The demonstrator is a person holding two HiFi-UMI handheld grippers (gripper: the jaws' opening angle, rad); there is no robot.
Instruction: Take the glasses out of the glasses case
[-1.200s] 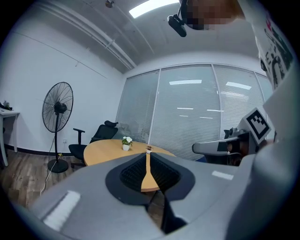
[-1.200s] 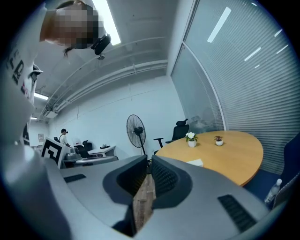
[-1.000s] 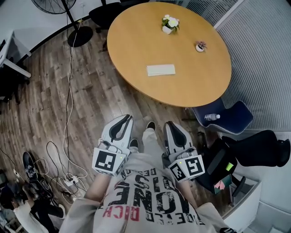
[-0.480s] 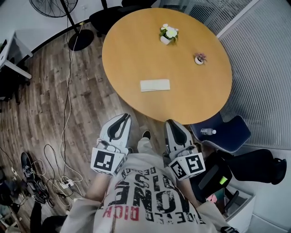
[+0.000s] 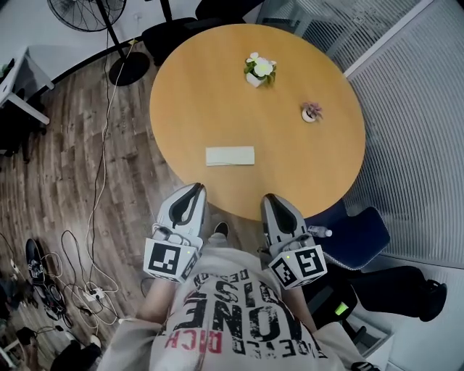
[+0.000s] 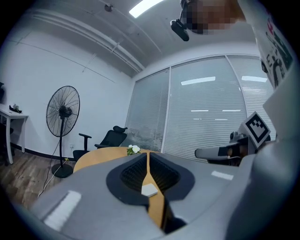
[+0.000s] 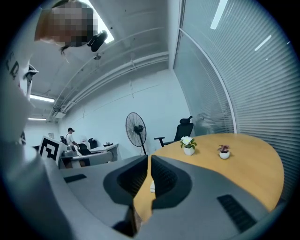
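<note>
A white glasses case [image 5: 230, 156] lies shut and flat on the round wooden table [image 5: 304, 159], near its front edge. My left gripper [image 5: 193, 188] and right gripper [image 5: 272, 197] are held level side by side, short of that edge, tips pointing at the table. The case shows through the slit of the left gripper [image 6: 147, 153] as a white glasses case [image 6: 149, 190], and as a sliver [image 7: 152, 187] behind the right gripper [image 7: 149, 157]. The left jaws have just been closing with nothing between them. Both stand shut and empty. The glasses are not visible.
A white flower pot [image 5: 259, 69] and a small pink plant [image 5: 311, 112] stand on the table's far half. A blue chair [image 5: 359, 235] with a bottle sits at the right, office chairs and a fan [image 5: 87, 11] stand behind, and cables [image 5: 87, 290] lie on the floor at the left.
The table and case have come nearer in the head view. Both grippers have advanced together from over the floor to just short of the table's edge.
</note>
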